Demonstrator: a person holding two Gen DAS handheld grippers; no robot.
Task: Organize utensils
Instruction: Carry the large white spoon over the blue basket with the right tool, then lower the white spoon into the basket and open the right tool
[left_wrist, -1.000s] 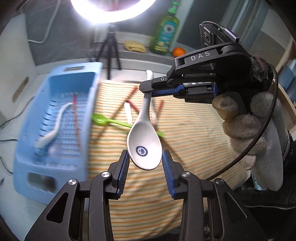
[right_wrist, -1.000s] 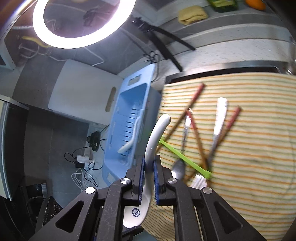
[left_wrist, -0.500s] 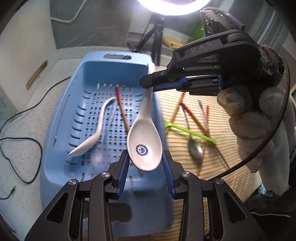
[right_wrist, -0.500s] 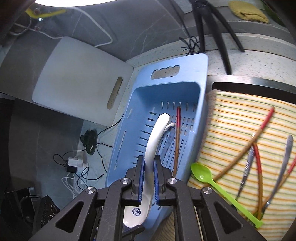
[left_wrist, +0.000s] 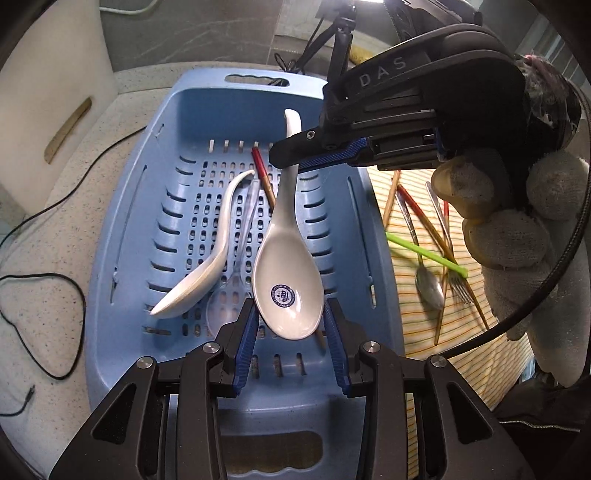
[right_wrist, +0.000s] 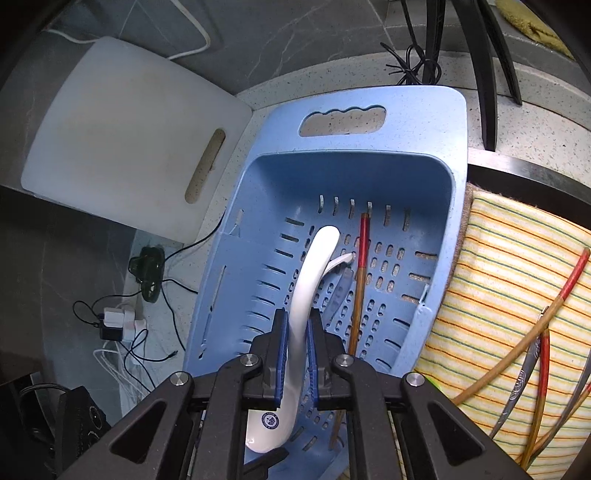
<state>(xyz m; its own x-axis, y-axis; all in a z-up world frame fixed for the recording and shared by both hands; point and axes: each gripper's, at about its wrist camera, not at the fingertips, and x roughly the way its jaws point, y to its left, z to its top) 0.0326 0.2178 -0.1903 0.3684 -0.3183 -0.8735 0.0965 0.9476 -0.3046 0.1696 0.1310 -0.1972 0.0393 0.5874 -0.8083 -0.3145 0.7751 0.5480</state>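
The left hand-held gripper (left_wrist: 291, 328) is built of matte black angular links with triangular cut-outs, joined by round silver screws. Its two fingers carry ribbed blue pads (left_wrist: 246, 334) on their inner faces. The right hand-held gripper (right_wrist: 296, 347) has the same black links, silver screws and blue pads. Seen from the left one, its black housing bears the raised letters "DAS". Behind that housing, the hand (left_wrist: 517, 229) wears a worn, off-white knitted glove, and a black cable (left_wrist: 546, 269) curves down beside the glove.
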